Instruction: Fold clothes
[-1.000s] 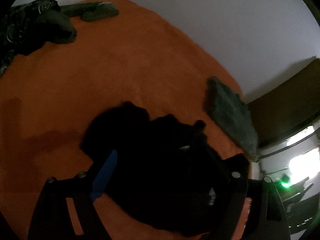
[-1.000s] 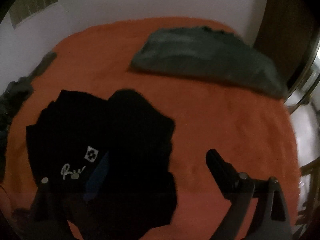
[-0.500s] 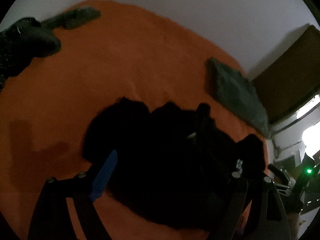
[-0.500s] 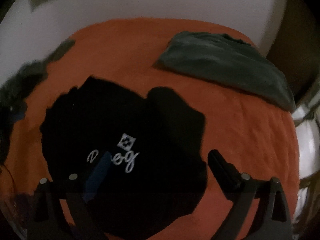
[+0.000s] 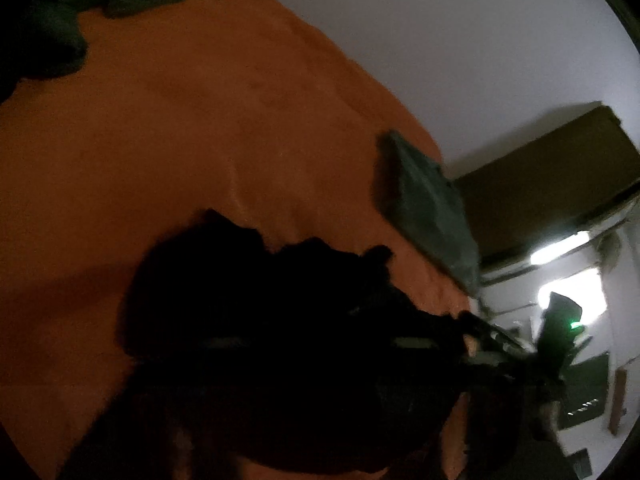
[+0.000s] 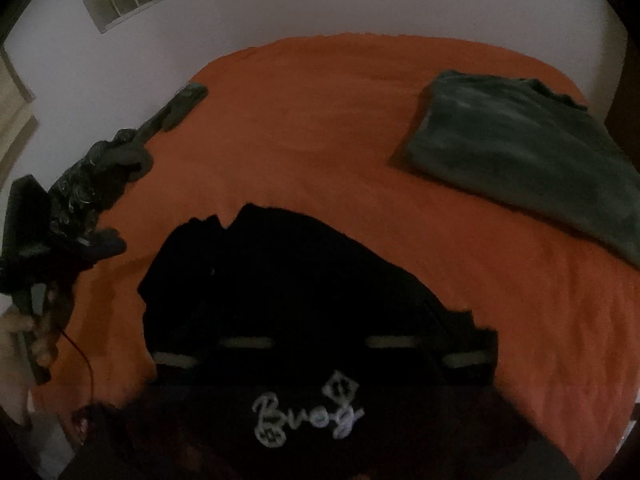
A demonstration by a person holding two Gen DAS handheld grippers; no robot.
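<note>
Both grippers' fingers were lost in darkness under the black garment (image 6: 288,280); the left gripper (image 5: 312,344) and right gripper (image 6: 324,344) were clenched, seemingly pinching its near edge, white lettering at six o'clock. It lay on the orange bedspread (image 6: 320,128), folded green cloth (image 6: 520,152) at two o'clock.

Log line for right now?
left gripper: shut on black shirt; right gripper: shut on same shirt; shirt: bunched on orange bed; fold: not done
</note>
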